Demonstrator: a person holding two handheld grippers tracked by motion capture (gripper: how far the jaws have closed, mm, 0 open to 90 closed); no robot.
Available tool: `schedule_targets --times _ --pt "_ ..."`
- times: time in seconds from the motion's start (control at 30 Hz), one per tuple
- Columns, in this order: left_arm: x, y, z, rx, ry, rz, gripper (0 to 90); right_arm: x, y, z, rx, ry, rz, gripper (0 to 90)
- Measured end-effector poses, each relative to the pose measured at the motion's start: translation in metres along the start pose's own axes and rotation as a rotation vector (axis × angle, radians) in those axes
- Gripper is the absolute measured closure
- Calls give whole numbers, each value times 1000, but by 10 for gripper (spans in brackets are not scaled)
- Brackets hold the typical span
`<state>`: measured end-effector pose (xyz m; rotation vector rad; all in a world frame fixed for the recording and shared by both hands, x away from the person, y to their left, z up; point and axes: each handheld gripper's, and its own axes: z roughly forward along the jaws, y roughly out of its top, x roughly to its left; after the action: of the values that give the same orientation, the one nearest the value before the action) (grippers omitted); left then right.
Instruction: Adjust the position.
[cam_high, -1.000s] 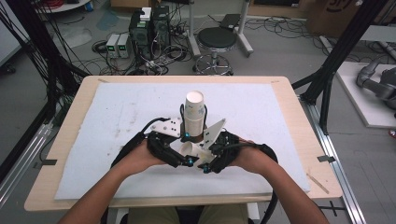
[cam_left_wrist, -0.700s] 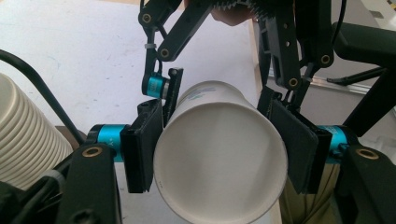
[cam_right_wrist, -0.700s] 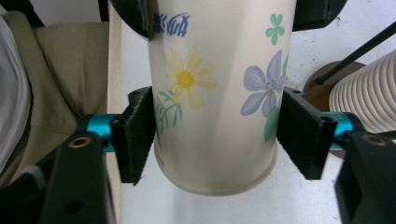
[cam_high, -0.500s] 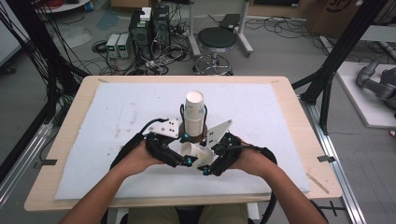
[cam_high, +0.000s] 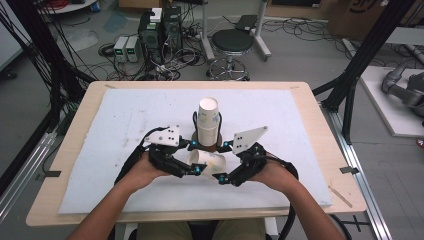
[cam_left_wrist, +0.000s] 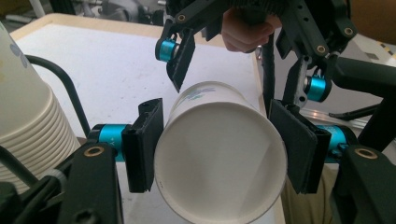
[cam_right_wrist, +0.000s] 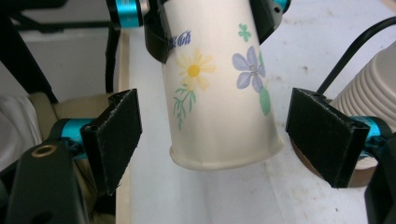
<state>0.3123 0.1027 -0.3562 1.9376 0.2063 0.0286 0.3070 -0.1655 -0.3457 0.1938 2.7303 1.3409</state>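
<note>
**Left gripper holds a floral paper cup for the right gripper to take**

The left gripper (cam_left_wrist: 215, 144) is clamped on the mouth end of a floral paper cup (cam_left_wrist: 219, 158), its two pads pressed against opposite sides of the rim, with the cup lying on its side in the lower middle of the high view (cam_high: 207, 162), just in front of the person's hands. The right gripper (cam_right_wrist: 219, 140) stands released: its jaws are spread to either side of the cup's base end (cam_right_wrist: 219, 93), with clear gaps on both sides, touching nothing. In the high view the left gripper (cam_high: 192, 170) and the right gripper (cam_high: 222, 177) face each other across the cup.

The step in hand looks like a handover, or a two-sided hold, of a single cup taken from the stack. The next move likely calls for the right gripper to close gently on the base, since thin paper walls dent easily, before the left lets go.

Just behind the held cup, at frame centre, a stack of paper cups (cam_high: 208, 122) stands upright on a round brown base. The worktop (cam_high: 320, 125) is a wooden table covered by a white, faintly stained mat. Beyond it, at the top of the frame, lie a grey floor, a black stool (cam_high: 230, 42), computer towers (cam_high: 160, 30) and loose cables.
</note>
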Motion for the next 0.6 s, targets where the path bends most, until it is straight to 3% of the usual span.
schedule_targets --times 0.6 --pt "-5 -14 -5 -88 3 2 374 7 -26 -11 -204 -53 60 188"
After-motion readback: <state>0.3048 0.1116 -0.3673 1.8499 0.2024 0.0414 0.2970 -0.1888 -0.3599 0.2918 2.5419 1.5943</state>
